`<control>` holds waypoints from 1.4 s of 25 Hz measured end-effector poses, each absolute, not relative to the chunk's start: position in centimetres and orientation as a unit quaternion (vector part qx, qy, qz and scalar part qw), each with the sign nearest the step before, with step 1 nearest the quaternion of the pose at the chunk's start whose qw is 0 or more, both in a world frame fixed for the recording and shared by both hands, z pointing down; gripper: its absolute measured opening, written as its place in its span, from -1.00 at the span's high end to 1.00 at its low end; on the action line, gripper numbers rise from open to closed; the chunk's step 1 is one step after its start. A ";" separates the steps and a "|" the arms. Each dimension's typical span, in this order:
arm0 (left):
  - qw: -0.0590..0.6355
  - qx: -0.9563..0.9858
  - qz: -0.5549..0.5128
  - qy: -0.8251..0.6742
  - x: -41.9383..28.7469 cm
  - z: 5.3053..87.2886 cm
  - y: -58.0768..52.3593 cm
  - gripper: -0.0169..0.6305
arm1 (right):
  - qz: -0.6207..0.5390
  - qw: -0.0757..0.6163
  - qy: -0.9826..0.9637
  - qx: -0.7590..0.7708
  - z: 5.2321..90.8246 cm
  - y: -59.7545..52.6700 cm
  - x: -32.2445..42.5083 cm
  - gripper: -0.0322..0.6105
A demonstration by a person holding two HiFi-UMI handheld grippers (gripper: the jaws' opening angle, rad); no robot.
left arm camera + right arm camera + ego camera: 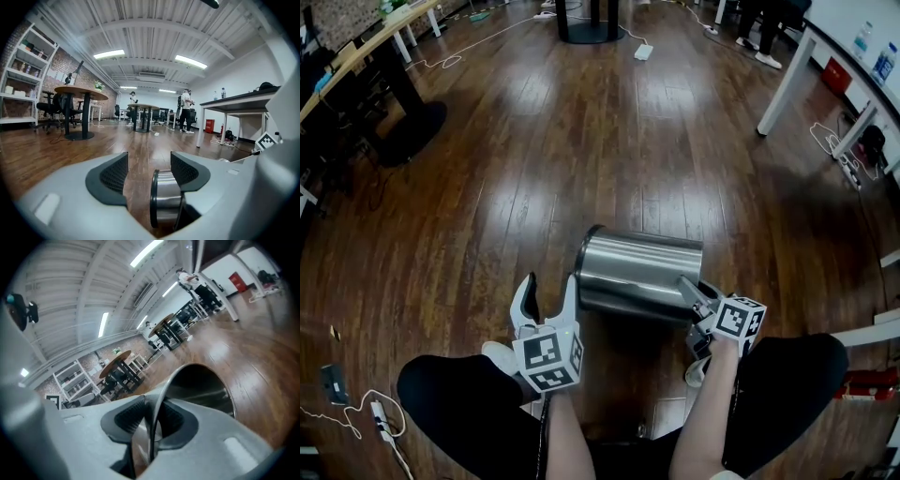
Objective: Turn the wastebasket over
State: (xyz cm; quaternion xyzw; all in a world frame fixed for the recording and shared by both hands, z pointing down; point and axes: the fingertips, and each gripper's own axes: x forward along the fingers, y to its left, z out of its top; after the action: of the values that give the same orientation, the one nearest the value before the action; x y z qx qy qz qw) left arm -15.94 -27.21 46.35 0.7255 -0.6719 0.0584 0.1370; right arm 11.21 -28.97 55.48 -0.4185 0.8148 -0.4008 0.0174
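Brushed-steel cylindrical wastebasket (637, 272) lies on side on wooden floor (581, 141), long axis left–right. Right gripper (688, 289): jaws clamped on mouth rim. Left gripper (549, 292): jaws wide apart, gripping nothing, just beside base end.

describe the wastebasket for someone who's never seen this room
On the wooden floor, look just ahead of the person's knees. The wastebasket lies there on its side, rim held by the right gripper. It's the only shiny steel cylinder.
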 end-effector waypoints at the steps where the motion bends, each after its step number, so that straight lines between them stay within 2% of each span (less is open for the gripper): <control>1: 0.137 0.727 0.059 -0.670 -15.7 46.4 -27.2 -0.01 | -0.413 0.029 0.803 -0.430 56.2 -28.9 12.1 0.68; 5: 0.140 0.734 0.063 -0.662 -14.5 46.9 -27.3 0.00 | -0.456 0.087 0.744 -0.481 59.2 -28.3 16.0 0.61; 8: 0.144 0.739 0.070 -0.655 -13.7 47.5 -27.2 0.00 | -0.487 0.167 0.698 -0.498 61.5 -27.7 17.3 0.53; 10: 0.149 0.744 0.079 -0.647 -13.1 48.2 -27.0 0.00 | -0.487 0.221 0.695 -0.481 61.4 -27.5 16.8 0.66; 11: 0.153 0.748 0.085 -0.641 -12.8 48.7 -27.0 0.00 | -0.483 0.227 0.697 -0.479 61.4 -27.2 16.7 0.65; 14: 0.172 0.758 0.093 -0.622 -11.3 50.1 -27.1 0.02 | -0.468 0.183 0.699 -0.509 62.2 -26.5 17.4 0.62; 15: 0.181 0.761 0.088 -0.617 -10.8 50.4 -27.3 0.06 | -0.463 0.161 0.696 -0.525 62.7 -26.4 17.7 0.45; 16: 0.190 0.763 0.082 -0.613 -10.5 50.8 -27.5 0.08 | -0.456 0.137 0.694 -0.540 63.2 -26.3 18.0 0.15; 17: 0.197 0.764 0.079 -0.610 -10.2 51.3 -27.8 0.09 | -0.449 0.115 0.692 -0.553 63.4 -26.1 18.3 -0.05; 18: 0.202 0.764 0.083 -0.608 -10.0 52.1 -28.2 0.09 | -0.445 0.099 0.691 -0.562 63.5 -25.8 18.6 -0.13; 24: 0.240 0.759 0.100 -0.597 -10.5 57.4 -31.4 0.09 | -0.439 0.064 0.694 -0.567 60.5 -24.3 19.2 -0.13; 29: 0.254 0.770 0.089 -0.579 -11.0 58.9 -32.8 0.24 | -0.415 -0.008 0.728 -0.545 58.7 -23.4 17.2 -0.12; 35: 0.250 0.798 0.106 -0.539 -10.3 60.5 -33.3 0.30 | -0.430 0.011 0.735 -0.524 60.0 -21.7 15.1 -0.12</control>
State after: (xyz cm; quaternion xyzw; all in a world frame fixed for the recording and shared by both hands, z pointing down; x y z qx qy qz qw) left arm -10.34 -33.26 60.47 0.7976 -0.5386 0.1062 0.2499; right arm 15.09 -21.75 59.97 -0.5244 0.7348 -0.4300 0.0106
